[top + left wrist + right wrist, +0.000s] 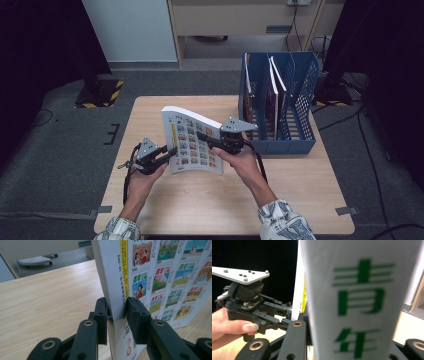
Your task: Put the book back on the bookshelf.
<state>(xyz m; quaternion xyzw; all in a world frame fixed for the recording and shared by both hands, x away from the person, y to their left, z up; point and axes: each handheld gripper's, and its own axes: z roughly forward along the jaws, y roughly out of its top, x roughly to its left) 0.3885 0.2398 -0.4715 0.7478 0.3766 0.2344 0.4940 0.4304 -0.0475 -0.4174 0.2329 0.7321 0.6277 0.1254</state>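
A thick white book (192,142) with rows of small colour pictures on its cover is held tilted above the wooden table (200,205) between both hands. My left gripper (172,150) is shut on the book's lower left edge; in the left gripper view its jaws (117,307) pinch the page block beside the cover (160,277). My right gripper (202,136) grips the book from the right side. Green characters on the spine (359,302) sit close to the right gripper's camera, with a jaw against each side. The left gripper (290,313) clamps the far edge.
A blue mesh file rack (287,146) stands at the table's back right, holding a few upright magazines (275,95). Bare tabletop lies in front of and left of the book. A pale cabinet and dark stands are on the floor beyond the table.
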